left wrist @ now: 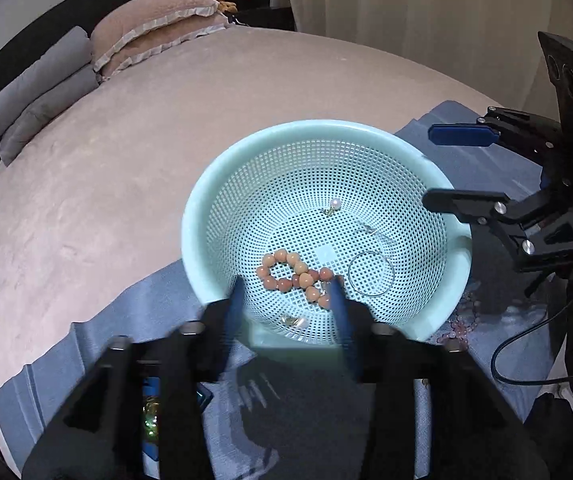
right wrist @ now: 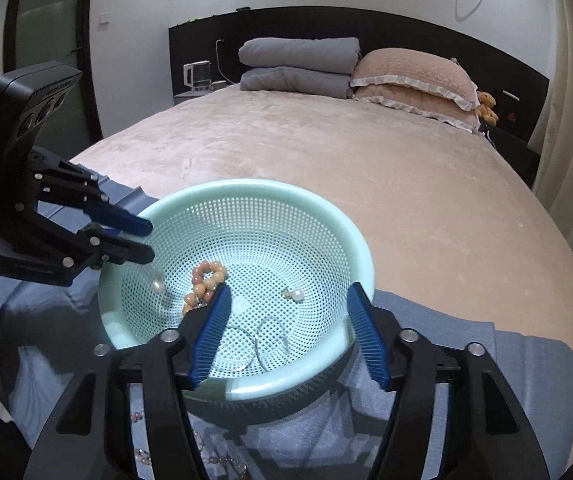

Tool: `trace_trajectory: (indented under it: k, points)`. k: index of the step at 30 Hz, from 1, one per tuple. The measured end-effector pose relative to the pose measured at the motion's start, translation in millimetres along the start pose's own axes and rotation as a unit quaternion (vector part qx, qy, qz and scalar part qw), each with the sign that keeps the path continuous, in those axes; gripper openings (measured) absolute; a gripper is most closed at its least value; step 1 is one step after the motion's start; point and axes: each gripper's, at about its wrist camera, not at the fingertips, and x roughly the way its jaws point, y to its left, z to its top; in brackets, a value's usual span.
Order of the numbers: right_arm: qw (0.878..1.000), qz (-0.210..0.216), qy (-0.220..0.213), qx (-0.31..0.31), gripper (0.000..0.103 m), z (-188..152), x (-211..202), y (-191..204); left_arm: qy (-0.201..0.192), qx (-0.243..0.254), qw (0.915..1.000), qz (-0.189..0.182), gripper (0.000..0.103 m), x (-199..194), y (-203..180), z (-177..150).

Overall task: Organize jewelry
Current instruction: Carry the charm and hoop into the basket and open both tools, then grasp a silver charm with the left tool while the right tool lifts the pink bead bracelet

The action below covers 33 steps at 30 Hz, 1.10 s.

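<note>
A mint-green perforated basket (left wrist: 206, 208) (right wrist: 360, 256) sits on a blue cloth (left wrist: 134, 320) (right wrist: 466, 344) on the bed. Inside lie an orange bead bracelet (left wrist: 292, 274) (right wrist: 204, 280), pearl earrings (left wrist: 334, 204) (right wrist: 297, 294) (right wrist: 157, 285) and thin silver hoops (left wrist: 370, 274) (right wrist: 270, 336). My left gripper (left wrist: 286, 296) (right wrist: 148, 240) is open and empty over the basket's near rim, by the bracelet. My right gripper (right wrist: 288, 300) (left wrist: 430, 168) is open and empty above the basket's other side.
A pink bead bracelet (left wrist: 460, 326) (right wrist: 206, 458) lies on the cloth beside the basket. The pink bedspread (left wrist: 166, 120) (right wrist: 366, 160) stretches beyond, with grey and pink pillows (left wrist: 146, 36) (right wrist: 406, 76) at the headboard. A black cable (left wrist: 526, 360) runs at the right.
</note>
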Motion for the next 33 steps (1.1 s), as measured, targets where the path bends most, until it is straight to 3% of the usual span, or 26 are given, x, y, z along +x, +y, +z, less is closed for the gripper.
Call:
trace_trajectory:
  k: [3, 5, 6, 7, 10, 21, 29, 33]
  points:
    - [1.0, -0.004, -0.006, -0.005, 0.085, -2.6, -15.7, 1.2, -0.02, 0.002, 0.9998, 0.007, 0.075, -24.7, 0.6, -7.6]
    - [1.0, -0.003, -0.019, -0.017, 0.086, -5.4, -29.9, 6.1, -0.023, 0.007, 0.9995, 0.021, 0.085, -38.7, -1.8, -15.3]
    - [0.999, -0.002, -0.029, -0.026, 0.087, -7.1, -37.2, 9.6, -0.025, 0.01, 0.9992, 0.031, 0.095, -45.8, -3.6, -19.8]
    - [0.998, -0.005, -0.042, -0.036, 0.087, -9.8, -46.6, 14.7, -0.028, 0.011, 0.9988, 0.037, 0.097, -53.7, -6.0, -25.3]
    - [0.997, 0.007, -0.065, -0.044, 0.09, -17.5, -68.4, 27.9, -0.031, 0.0, 0.9992, 0.025, 0.097, -70.4, -13.5, -41.7]
    - [0.996, 0.01, -0.039, -0.073, 0.09, -51.4, -104.7, 64.1, -0.018, 0.036, 0.9992, 0.004, 0.097, -88.2, -78.7, -95.0]
    - [0.998, 0.009, -0.028, -0.053, 0.09, -71.2, -122.2, 64.8, 0.016, 0.05, 0.9984, -0.021, 0.097, -67.4, -115.5, -119.4]
    - [0.999, 0.004, -0.011, -0.03, 0.09, -78.6, -114.4, 59.3, 0.022, 0.085, 0.9957, -0.027, 0.096, -55.3, -136.4, -131.8]
